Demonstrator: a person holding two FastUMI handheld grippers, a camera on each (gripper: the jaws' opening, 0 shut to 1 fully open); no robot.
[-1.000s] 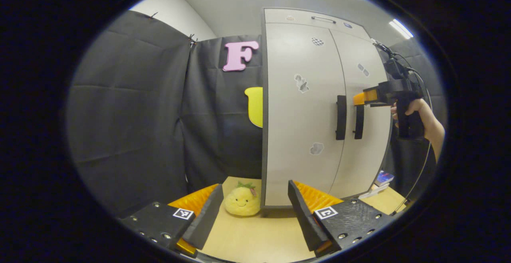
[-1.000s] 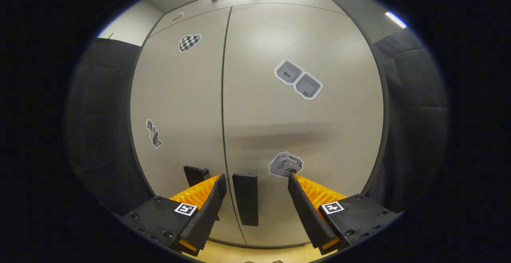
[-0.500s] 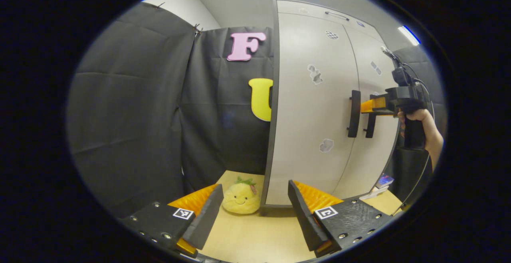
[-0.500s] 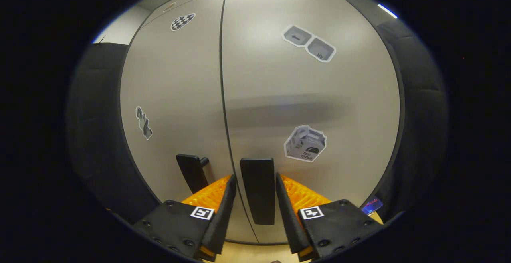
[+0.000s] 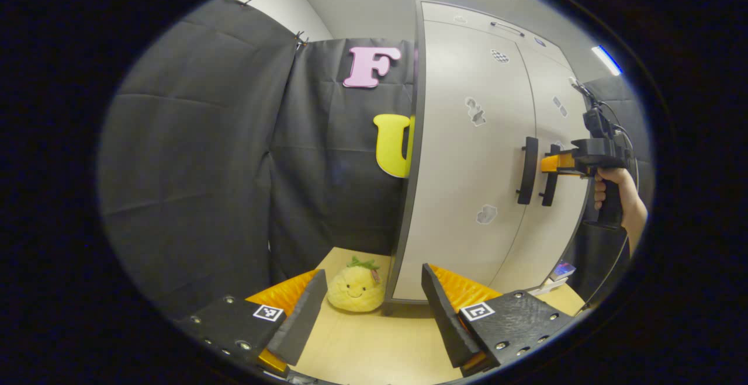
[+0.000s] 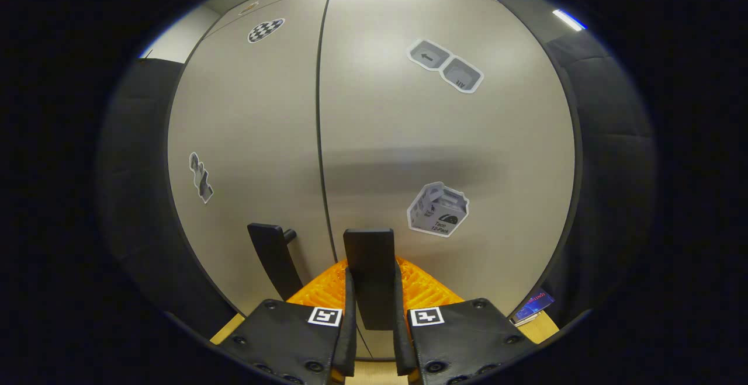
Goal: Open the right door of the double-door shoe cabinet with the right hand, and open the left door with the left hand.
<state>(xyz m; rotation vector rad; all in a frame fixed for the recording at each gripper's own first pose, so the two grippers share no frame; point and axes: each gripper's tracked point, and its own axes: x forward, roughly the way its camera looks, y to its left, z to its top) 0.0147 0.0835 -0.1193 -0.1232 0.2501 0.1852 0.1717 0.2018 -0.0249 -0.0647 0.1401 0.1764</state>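
Shoe cabinet (image 6: 374, 110) fills frame centre, both doors closed. My right gripper (image 6: 373, 338) is clamped on the right door handle (image 6: 369, 274), bottom centre. My left gripper (image 5: 371, 315) hangs spread, lower frame, grasping nothing.

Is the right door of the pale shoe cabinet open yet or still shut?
Shut. The pale right door lies flush with the left door, though the right gripper clamps its black handle.

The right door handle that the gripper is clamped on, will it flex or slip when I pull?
The right door handle looks like a stiff, flat-sided bar, so it probably won't flex. The right gripper has both fingers against its sides, so slipping seems unlikely. The right door is tall, flat and shut, so it should swing rather than bend.
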